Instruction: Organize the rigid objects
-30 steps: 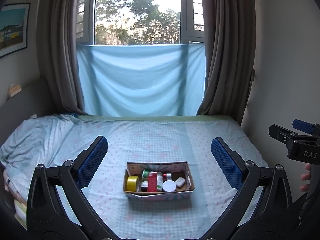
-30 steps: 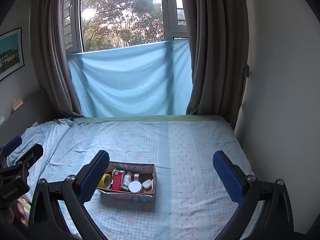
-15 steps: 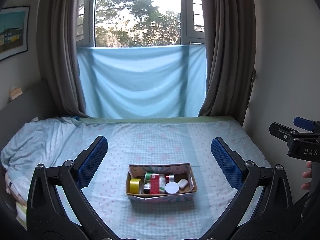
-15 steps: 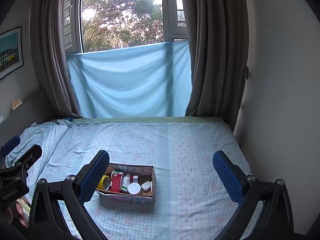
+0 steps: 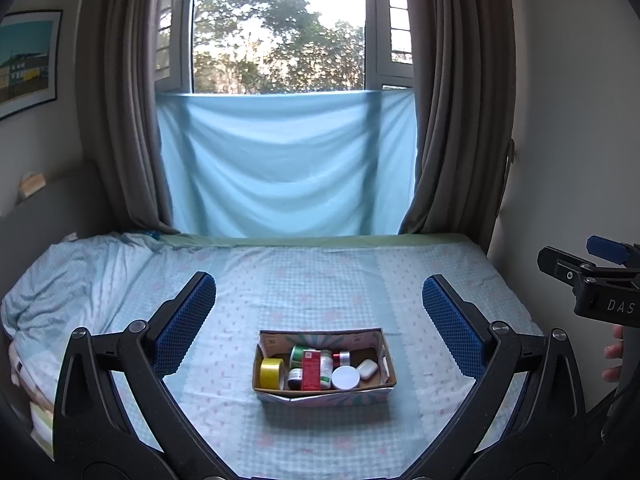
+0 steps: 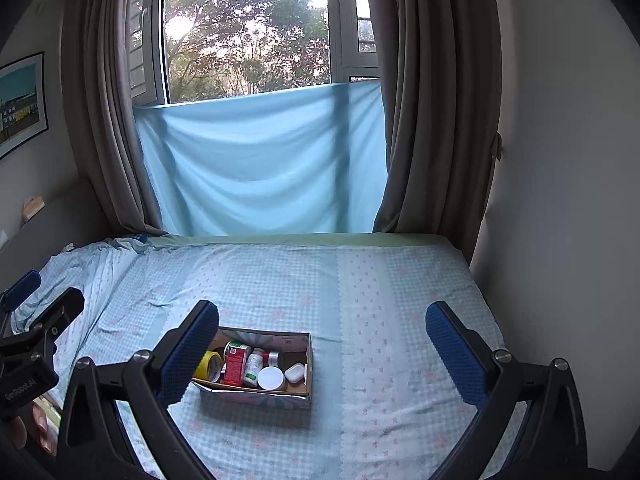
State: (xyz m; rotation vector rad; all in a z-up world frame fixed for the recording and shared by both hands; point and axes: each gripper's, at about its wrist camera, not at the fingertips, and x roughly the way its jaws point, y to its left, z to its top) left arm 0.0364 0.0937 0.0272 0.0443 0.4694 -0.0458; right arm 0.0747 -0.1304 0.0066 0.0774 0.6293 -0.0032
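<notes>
Both grippers hang above the bed with their blue-padded fingers spread wide and nothing between them: the left gripper (image 5: 318,310) faces the cardboard box (image 5: 324,394) head-on, so the box shows in the gap between its two fingers, while the right gripper (image 6: 322,340) sits off to the box's right, and its left finger (image 6: 190,350) covers the box's near left corner in that view. Neither tool touches the box or anything in it. That box rests on the light blue checked bedsheet (image 5: 320,280), roughly midway across the bed and well short of the window end. Inside the box, a yellow roll of tape (image 5: 271,373) stands at the left end; just right of it a red carton (image 5: 311,370) stands upright in front of a green-labelled bottle (image 5: 298,354) and beside a white bottle with a green label (image 5: 326,368); a small dark jar (image 5: 295,378) sits low between the tape and the carton; a round white lid (image 5: 345,377) lies toward the right front, a small red-and-silver can (image 5: 342,357) behind it, and a white earbud case (image 5: 367,368) lies at the right end. Beyond the box, at the head of the bed, a pale blue cloth (image 5: 286,164) hangs across the lower window between brown curtains (image 5: 452,120). Seen from the left gripper's camera, the right tool's black body (image 5: 592,288) shows at the right edge, with the person's fingertips (image 5: 614,354) just under it
</notes>
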